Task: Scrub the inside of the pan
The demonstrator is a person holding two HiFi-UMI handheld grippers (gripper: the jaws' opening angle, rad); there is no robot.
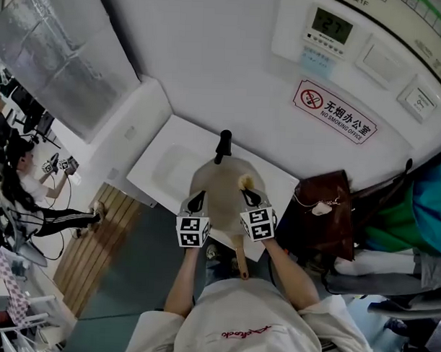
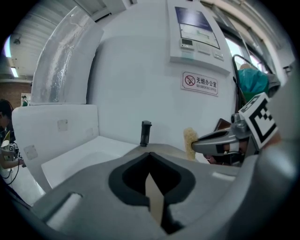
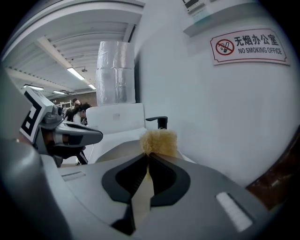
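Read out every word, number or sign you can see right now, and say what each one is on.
"无烟办公室" / "NO SMOKING OFFICE": red-bordered sign on the white wall, beside a crossed-out cigarette symbol.
"27": display of the wall control panel.
Red script on the person's shirt: too blurred to read.
Small wall plate: too small to read.

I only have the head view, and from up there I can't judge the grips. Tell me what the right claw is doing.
Observer: In the right gripper view, the right claw is shut on a brush. The bristles stick out past its tips.
Operator: Now report on the left claw.
Observer: In the left gripper view, the left claw is closed with a tan sliver between its jaws. That looks like the rim of the pan.
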